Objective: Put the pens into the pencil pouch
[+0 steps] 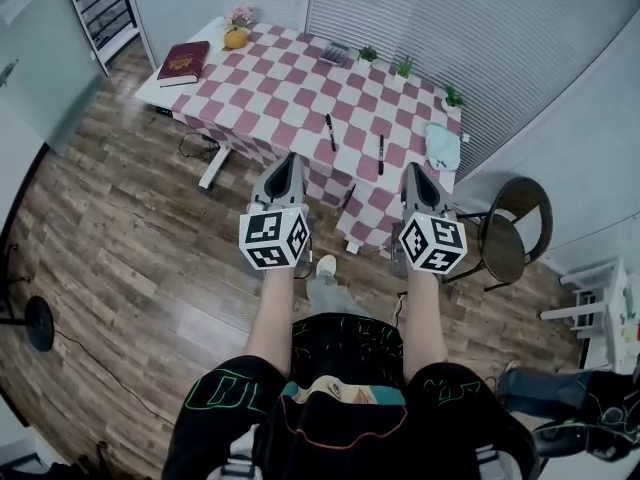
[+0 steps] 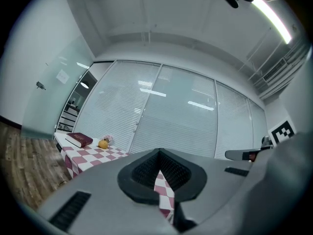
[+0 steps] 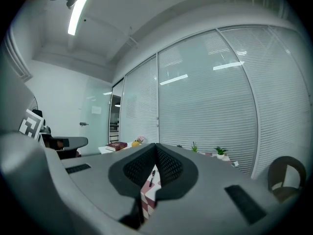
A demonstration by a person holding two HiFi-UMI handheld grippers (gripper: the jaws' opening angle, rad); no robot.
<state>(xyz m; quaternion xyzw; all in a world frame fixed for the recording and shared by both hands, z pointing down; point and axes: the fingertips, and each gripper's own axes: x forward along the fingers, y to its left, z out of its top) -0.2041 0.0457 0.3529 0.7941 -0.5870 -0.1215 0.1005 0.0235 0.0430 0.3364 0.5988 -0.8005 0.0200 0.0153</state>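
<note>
Two black pens [image 1: 330,131] [image 1: 381,154] lie apart on a table with a pink-and-white checked cloth [image 1: 290,88]. A pale blue pencil pouch [image 1: 443,146] rests near the table's right end. My left gripper [image 1: 292,160] and right gripper [image 1: 413,170] are held side by side in front of the table's near edge, short of the pens, both pointing level at it. Each is shut with nothing between its jaws. In the right gripper view one pen [image 3: 152,176] shows through the notch below the closed right gripper [image 3: 156,146]. The left gripper [image 2: 159,153] frames only checked cloth.
A red book [image 1: 184,62], an orange fruit [image 1: 235,38] and small potted plants [image 1: 404,67] sit along the table's far side. A round brown chair [image 1: 510,233] stands right of the table. Wooden floor lies between me and the table; blinds cover the wall behind.
</note>
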